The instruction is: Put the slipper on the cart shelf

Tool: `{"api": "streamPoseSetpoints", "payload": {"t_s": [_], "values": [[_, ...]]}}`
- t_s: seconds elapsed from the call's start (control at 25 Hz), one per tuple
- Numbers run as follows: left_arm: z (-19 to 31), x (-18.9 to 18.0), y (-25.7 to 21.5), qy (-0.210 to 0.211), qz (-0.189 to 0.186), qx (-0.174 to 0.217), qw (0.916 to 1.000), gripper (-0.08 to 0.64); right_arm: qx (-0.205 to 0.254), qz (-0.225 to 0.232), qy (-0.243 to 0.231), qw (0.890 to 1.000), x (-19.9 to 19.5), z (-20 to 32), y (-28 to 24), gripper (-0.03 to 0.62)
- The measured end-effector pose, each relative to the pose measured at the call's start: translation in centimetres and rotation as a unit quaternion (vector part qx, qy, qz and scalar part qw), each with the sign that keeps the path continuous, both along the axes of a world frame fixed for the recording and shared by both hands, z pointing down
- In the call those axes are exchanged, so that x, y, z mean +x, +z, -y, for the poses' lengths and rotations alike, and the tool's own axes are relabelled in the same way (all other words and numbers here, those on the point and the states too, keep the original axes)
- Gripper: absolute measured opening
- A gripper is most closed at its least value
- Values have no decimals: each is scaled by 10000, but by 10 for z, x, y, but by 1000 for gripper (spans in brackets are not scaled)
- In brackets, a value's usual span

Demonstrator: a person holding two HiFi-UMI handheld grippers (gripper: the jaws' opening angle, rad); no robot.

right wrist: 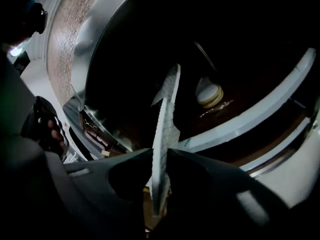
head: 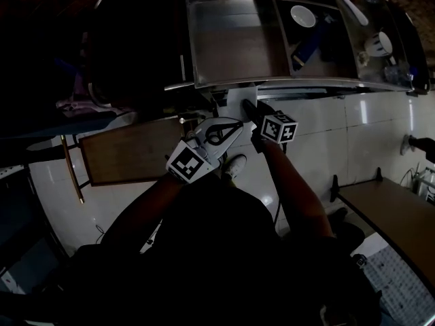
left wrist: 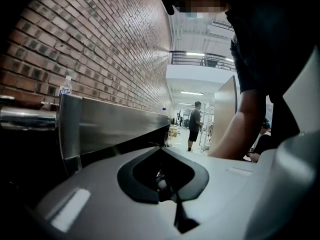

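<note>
My right hand-held gripper point(right wrist: 160, 156) pinches the white slipper point(right wrist: 165, 119) edge-on near the cart shelf point(head: 238, 49); left hand-held gripper point(left wrist: 163, 151) closed, empty.

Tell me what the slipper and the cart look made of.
Slipper: thin and white, probably soft disposable fabric or foam. It looks matte with a woven-looking texture, and is pinched edge-on in the right gripper.
Cart: looks like stainless steel, with a brushed tray floor and bright glints along its rims.
</note>
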State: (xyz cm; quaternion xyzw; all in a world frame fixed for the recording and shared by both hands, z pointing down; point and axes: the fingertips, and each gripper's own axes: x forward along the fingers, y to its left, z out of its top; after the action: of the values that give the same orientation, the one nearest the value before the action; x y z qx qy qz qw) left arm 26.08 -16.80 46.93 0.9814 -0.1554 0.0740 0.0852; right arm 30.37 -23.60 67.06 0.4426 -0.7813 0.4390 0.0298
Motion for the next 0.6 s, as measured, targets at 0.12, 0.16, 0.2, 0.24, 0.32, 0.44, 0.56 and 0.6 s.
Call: {"api": "streamPoseSetpoints", "payload": {"t_s": [0.12,0.16,0.2,0.24,0.32,0.44,0.56,0.6], "values": [[1,-1,2,-32,7,-22,10000,2,69,-47,-14,10000,2,21,0,67],[1,-1,3,-43,13,-26,10000,0,82,-87,-21,9999,3,28,0,67],[1,-2,4,-53,21,-29,10000,2,89,-138,-19,9999,4,34,1,67],[1,-3,4,-63,29,-33,10000,0,93,-185,-5,9998,5,40,2,67],[1,-5,5,-91,29,-55,9999,2,101,-203,54,9997,7,52,3,67],[0,-11,9,-143,50,-96,9998,1,156,-189,138,9996,7,66,3,67],[-1,-16,11,-186,85,-106,9997,2,220,-174,184,9994,5,75,5,69],[-1,-17,12,-199,90,-118,9997,2,249,-120,223,9994,4,77,6,69]]}}
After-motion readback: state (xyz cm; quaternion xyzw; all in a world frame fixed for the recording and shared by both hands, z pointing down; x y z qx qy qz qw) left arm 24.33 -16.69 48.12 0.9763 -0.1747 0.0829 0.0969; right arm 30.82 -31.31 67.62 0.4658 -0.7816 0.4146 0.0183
